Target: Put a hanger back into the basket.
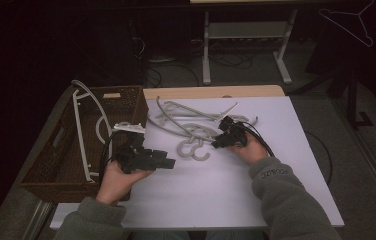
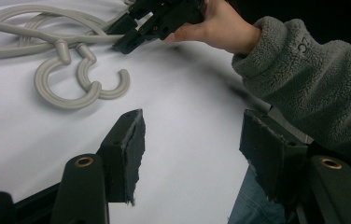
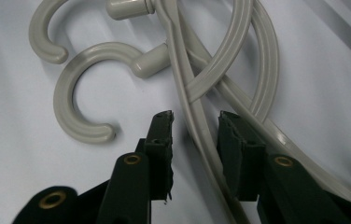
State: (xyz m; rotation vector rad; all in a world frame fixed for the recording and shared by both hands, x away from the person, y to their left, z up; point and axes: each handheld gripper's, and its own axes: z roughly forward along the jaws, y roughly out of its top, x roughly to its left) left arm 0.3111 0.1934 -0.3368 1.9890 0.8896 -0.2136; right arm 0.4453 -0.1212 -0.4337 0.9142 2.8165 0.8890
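1. Nearest the camera, the person's left hand point(image 1: 118, 181) holds the left gripper point(image 1: 168, 163) near the table's point(image 1: 286, 165) left edge, beside the wicker basket point(image 1: 56, 165), jaws wide and empty.
2. Grey plastic hangers point(image 1: 196, 127) lie tangled toward the table's far edge, two hooks point(image 1: 195, 148) pointing at the person.
3. At the right, the right gripper point(image 3: 194, 128) straddles one hanger arm point(image 3: 201, 135), jaws narrow; whether the pads press yet is hard to say.
4. These hangers look light, stiff and smooth, likely slippery; take hold on the arm close to the hook.
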